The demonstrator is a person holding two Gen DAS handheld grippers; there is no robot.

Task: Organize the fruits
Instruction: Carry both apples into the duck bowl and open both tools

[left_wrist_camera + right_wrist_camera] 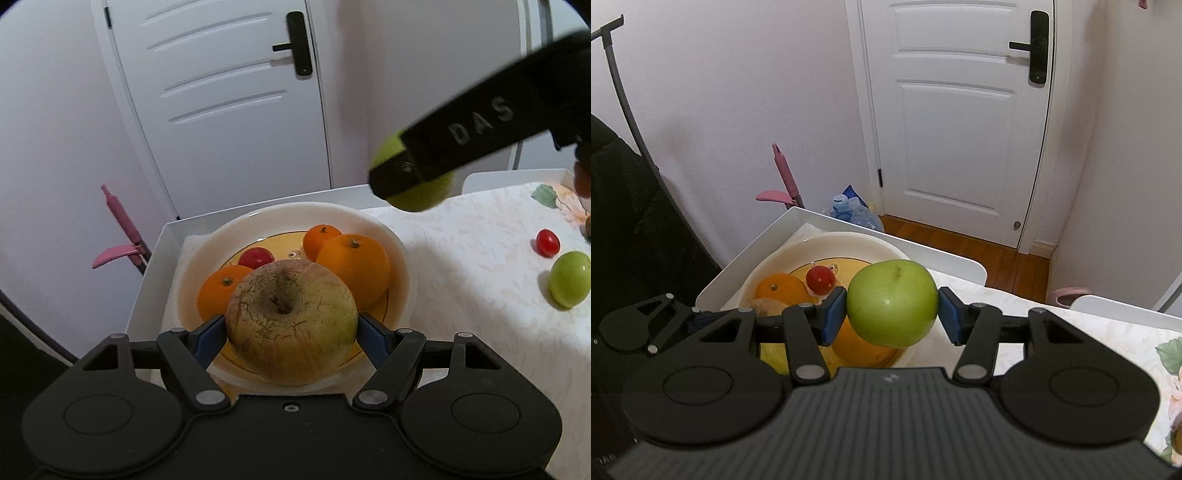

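My left gripper (291,326) is shut on a large russet yellow-brown apple (291,321), held over the near side of a white bowl (399,254) with a yellow centre. In the bowl lie three oranges (354,269) and a red tomato (256,257). My right gripper (892,312) is shut on a green apple (892,302), held above the bowl's right edge (849,240). In the left wrist view the right gripper's finger (461,136) crosses the upper right and covers most of that green apple (424,192).
The bowl sits in a white tray (147,280) at the table's far left corner. On the patterned tablecloth (472,258) to the right lie a small green fruit (570,278) and a red tomato (547,242). A white door (960,129) and a pink tool (785,173) stand behind.
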